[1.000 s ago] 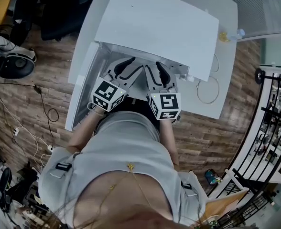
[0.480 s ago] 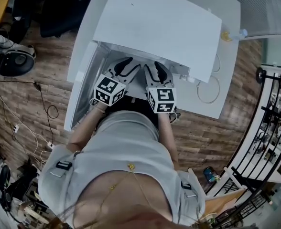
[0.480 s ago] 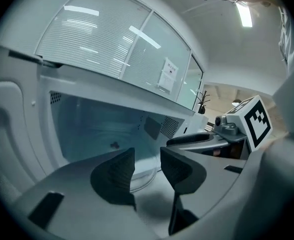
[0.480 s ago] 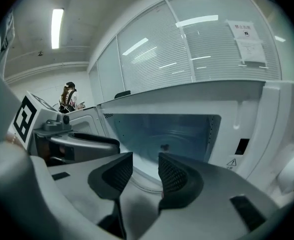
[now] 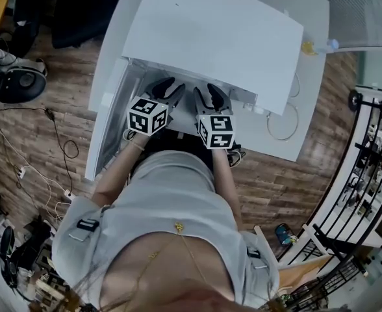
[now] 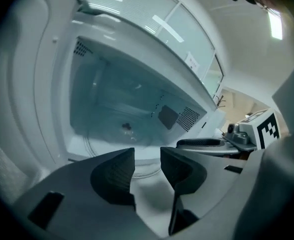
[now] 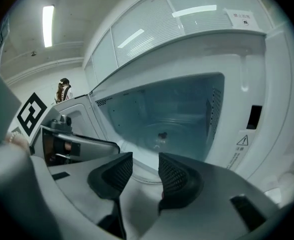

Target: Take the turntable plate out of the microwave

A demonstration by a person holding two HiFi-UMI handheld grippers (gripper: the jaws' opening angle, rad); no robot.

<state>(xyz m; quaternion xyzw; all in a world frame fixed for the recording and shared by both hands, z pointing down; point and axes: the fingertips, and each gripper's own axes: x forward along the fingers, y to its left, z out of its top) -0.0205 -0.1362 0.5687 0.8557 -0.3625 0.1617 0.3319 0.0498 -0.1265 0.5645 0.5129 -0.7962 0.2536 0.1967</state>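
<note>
Both grippers half open and empty at the mouth of the microwave, plate still inside.

Left gripper [image 6: 147, 156]: jaws apart with a clear gap, nothing between the pads, touching nothing. Right gripper [image 7: 145, 161]: same, gap open, pads bare. They sit side by side, near but apart, both tilted down at the front sill of the microwave [image 5: 210, 38]. The turntable plate [image 7: 174, 129] lies flat on the cavity floor, its front rim just beyond both sets of fingertips, with a small dark hub at its centre. The door [image 5: 103, 119] is swung open on the left, beside the left gripper. The microwave stands on a white table [image 5: 308, 77], with a cable loop [image 5: 283, 123] lying to its right.
</note>
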